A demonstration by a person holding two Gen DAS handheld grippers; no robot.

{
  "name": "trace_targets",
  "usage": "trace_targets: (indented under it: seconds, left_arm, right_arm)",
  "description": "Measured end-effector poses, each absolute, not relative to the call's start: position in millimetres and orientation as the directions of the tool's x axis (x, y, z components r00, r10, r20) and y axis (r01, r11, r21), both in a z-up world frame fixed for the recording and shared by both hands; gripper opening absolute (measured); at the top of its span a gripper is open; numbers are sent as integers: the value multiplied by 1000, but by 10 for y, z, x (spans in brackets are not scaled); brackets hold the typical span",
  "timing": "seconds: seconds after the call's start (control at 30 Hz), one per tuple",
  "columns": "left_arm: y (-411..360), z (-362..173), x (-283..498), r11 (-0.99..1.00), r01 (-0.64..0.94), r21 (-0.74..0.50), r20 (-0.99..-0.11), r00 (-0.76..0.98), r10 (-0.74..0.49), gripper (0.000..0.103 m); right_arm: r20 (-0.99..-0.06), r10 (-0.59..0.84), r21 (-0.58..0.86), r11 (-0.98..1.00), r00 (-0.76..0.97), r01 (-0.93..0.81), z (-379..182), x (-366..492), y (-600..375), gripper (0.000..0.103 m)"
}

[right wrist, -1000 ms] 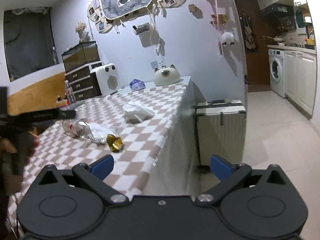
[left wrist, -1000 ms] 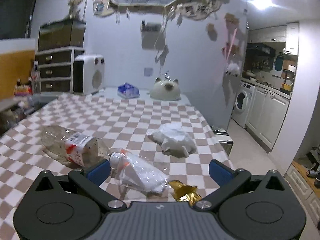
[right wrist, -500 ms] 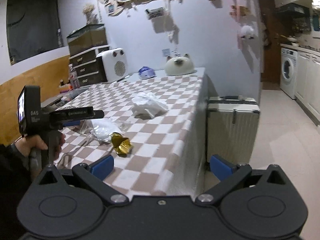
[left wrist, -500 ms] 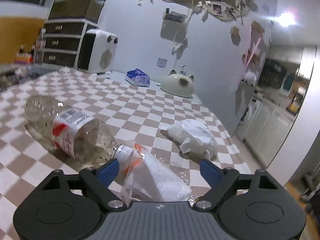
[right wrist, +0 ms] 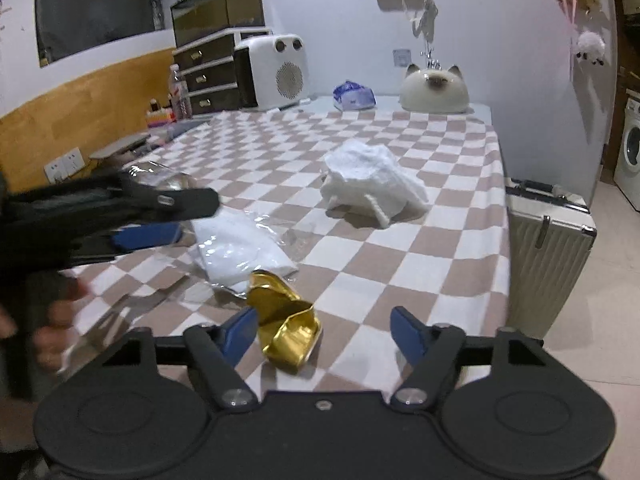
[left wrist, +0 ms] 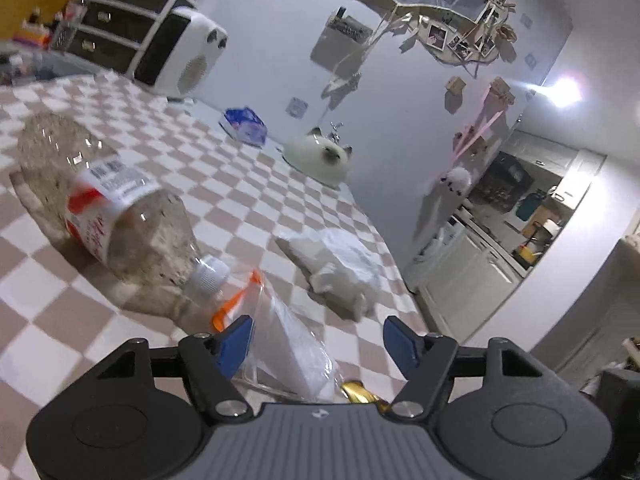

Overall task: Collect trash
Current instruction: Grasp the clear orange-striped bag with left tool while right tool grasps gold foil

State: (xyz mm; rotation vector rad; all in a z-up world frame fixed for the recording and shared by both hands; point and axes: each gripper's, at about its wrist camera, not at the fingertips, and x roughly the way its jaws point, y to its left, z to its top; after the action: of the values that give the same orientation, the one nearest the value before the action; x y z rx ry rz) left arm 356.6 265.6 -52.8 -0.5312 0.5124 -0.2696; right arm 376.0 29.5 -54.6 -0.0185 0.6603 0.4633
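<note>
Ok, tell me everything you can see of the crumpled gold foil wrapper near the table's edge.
The crumpled gold foil wrapper is shiny metallic yellow, creased into sharp folds and partly flattened. It lies on the checked tablecloth near the front edge, its far end against the clear plastic bag holding white paper. The right tongs straddle it, jaws open, one blue pad close beside it.

Landmark: the white wad (right wrist: 374, 182) mid-cloth. Between it and the cat dish (right wrist: 434, 88) at the far end, the checked table (right wrist: 460, 240) lies bare, wide enough to pass. To its right a bare strip runs to the table edge, past which a suitcase (right wrist: 548, 236) stands close. Nearer the camera than the wad the way is crowded: the clear bag (right wrist: 240, 246), the gold wrapper (right wrist: 286, 322) touching it, and the bottle (left wrist: 108, 208) lying left of both. The left gripper (right wrist: 160, 220) hangs over the bag, blocking approach from that side. A heater (right wrist: 280, 72) and drawers (right wrist: 208, 76) wall the far left.
</note>
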Motion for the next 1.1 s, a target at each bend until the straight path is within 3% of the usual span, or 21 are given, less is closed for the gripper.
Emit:
trace_targets:
  seconds: [0.2, 0.3, 0.33, 0.67, 0.83, 1.0, 1.1]
  left_arm:
    - [2525, -561, 3551, 829, 153, -538, -440, 788, -431, 64]
    - [2471, -591, 3557, 837, 158, -525, -455, 779, -432, 60]
    - [2457, -603, 3569, 839, 156, -521, -459, 778, -430, 58]
    - [2395, -649, 3693, 881, 127, -455, -457, 816, -354, 46]
    - [2381, -672, 3769, 895, 116, -431, -471, 817, -333, 24]
    - [2368, -673, 3760, 888, 128, -443, -478, 804, -354, 23]
    - [2380, -679, 3747, 873, 120, -474, -490, 787, -374, 22]
  right_arm:
    - [-610, 423, 123, 886, 670, -448, -665, 3940, 419, 66]
    - [-597, 427, 79, 874, 679, -480, -689, 3871, 501, 52]
    - [-593, 417, 52, 874, 689, -484, -695, 3832, 531, 42]
    - [-590, 449, 68, 856, 671, -513, -674, 3558, 480, 42]
    - [-596, 481, 85, 834, 643, -545, -660, 3312, 434, 42]
    - [-611, 539, 165, 803, 579, -573, -581, 3164, 341, 43]
    - [-621, 526, 124, 798, 581, -590, -540, 3160, 337, 43]
